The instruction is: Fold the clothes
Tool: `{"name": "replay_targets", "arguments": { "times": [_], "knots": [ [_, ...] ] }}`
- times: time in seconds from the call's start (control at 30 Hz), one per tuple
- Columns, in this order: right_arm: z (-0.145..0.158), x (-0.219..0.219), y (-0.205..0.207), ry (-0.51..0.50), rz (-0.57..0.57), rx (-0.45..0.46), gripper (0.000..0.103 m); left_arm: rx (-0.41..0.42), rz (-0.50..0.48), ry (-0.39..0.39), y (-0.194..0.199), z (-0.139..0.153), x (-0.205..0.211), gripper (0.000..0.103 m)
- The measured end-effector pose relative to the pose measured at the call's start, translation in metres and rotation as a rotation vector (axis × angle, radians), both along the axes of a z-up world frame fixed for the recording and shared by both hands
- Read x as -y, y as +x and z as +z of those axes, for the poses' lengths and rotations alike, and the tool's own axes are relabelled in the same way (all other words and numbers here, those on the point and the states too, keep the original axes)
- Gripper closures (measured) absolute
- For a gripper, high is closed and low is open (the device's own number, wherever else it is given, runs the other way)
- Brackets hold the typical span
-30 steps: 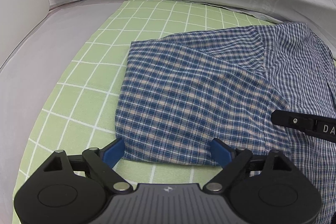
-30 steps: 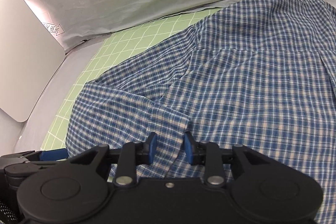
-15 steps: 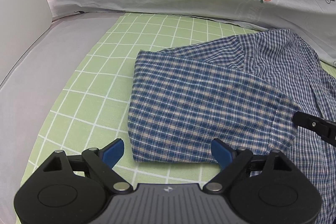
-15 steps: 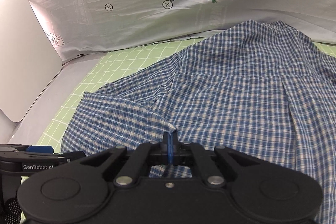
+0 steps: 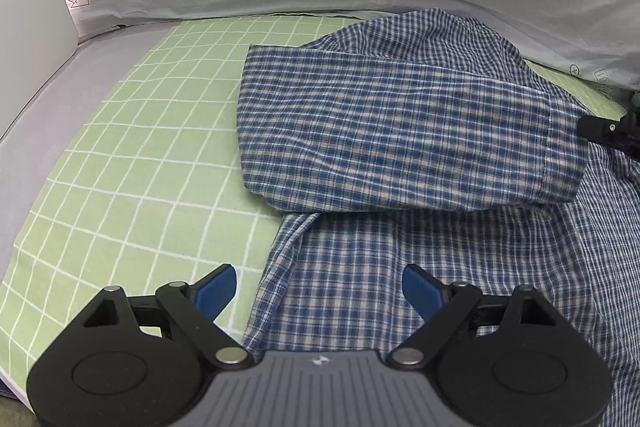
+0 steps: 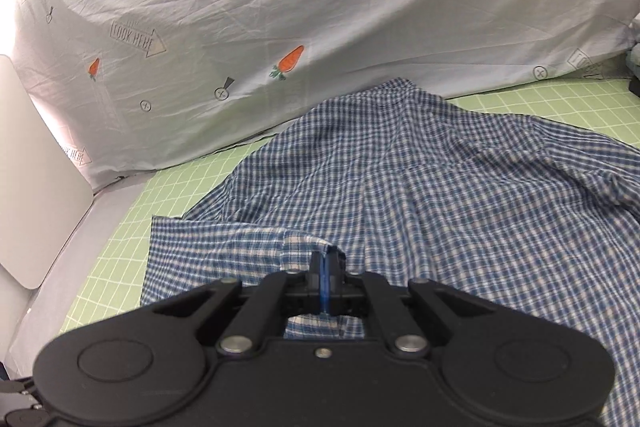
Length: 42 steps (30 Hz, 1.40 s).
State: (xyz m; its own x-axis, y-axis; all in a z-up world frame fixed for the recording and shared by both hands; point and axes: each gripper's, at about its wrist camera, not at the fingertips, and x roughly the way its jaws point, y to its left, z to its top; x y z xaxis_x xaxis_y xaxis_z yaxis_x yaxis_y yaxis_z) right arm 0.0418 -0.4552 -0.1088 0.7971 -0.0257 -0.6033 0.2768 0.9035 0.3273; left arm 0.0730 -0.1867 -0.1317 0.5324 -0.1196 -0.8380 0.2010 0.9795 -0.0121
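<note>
A blue and white checked shirt (image 5: 400,131) lies spread on a green grid mat (image 5: 132,155). Its sleeve (image 5: 420,139) is lifted and stretched across the shirt body toward the right. My right gripper (image 6: 325,281) is shut on the sleeve's cuff edge (image 6: 308,247); it also shows at the right border of the left wrist view, as a right gripper tip (image 5: 604,131) at the cuff. My left gripper (image 5: 320,287) hangs open low over the shirt's left edge, its blue fingertips (image 5: 216,287) apart with nothing between them.
A pale sheet printed with carrots and arrows (image 6: 280,27) rises behind the mat. A white board (image 6: 36,179) stands at the left. Grey surface (image 5: 44,99) borders the mat on the left. Bare green mat (image 6: 560,107) shows at the far right.
My right gripper shut on the sleeve cuff, then lifted and pulled it right across the shirt. My left gripper stayed open and drew back, away from the sleeve.
</note>
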Motion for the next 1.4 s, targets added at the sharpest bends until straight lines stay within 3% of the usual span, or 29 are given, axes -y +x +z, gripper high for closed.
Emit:
{"name": "replay_targets", "arguments": {
  "times": [0.2, 0.33, 0.53, 0.63, 0.77, 0.83, 0.97, 1.07, 1.17, 1.33, 1.37, 1.4],
  "knots": [
    [0.000, 0.059, -0.032, -0.004, -0.069, 0.013, 0.103, -0.041, 0.008, 0.001, -0.017, -0.017, 0.036, 0.013],
    [-0.005, 0.101, -0.053, -0.014, -0.123, 0.013, 0.103, -0.059, 0.034, 0.041, -0.026, -0.030, 0.051, 0.013],
    [-0.008, 0.171, -0.081, -0.059, -0.242, 0.000, 0.103, -0.108, 0.194, 0.056, -0.035, -0.048, 0.045, 0.013],
    [-0.012, 0.202, -0.093, -0.073, -0.297, -0.016, 0.103, -0.098, 0.230, 0.051, -0.042, -0.046, 0.048, 0.013],
    [-0.024, 0.219, -0.098, -0.076, -0.279, -0.062, 0.102, -0.074, 0.212, 0.037, -0.044, -0.038, 0.071, 0.013],
    [-0.032, 0.222, -0.099, -0.054, -0.260, -0.083, 0.094, -0.065, 0.178, 0.043, -0.046, -0.038, 0.091, 0.013],
    [-0.052, 0.225, -0.097, 0.010, -0.195, -0.125, 0.062, -0.068, 0.134, 0.067, -0.045, -0.044, 0.122, 0.012],
    [-0.066, 0.219, -0.087, 0.036, -0.123, -0.160, 0.054, -0.090, 0.115, 0.093, -0.049, -0.053, 0.138, 0.011],
    [-0.074, 0.212, -0.077, -0.006, -0.114, -0.202, 0.044, -0.078, 0.125, 0.079, -0.052, -0.054, 0.142, 0.011],
    [-0.085, 0.199, -0.062, -0.092, -0.107, -0.270, 0.034, -0.086, 0.156, 0.074, -0.054, -0.054, 0.139, 0.005],
    [-0.086, 0.197, -0.062, -0.103, -0.090, -0.261, 0.035, -0.088, 0.163, 0.075, -0.054, -0.054, 0.139, 0.003],
    [-0.086, 0.196, -0.063, -0.112, -0.069, -0.248, 0.050, -0.088, 0.168, 0.080, -0.054, -0.054, 0.139, 0.002]
  ]
}}
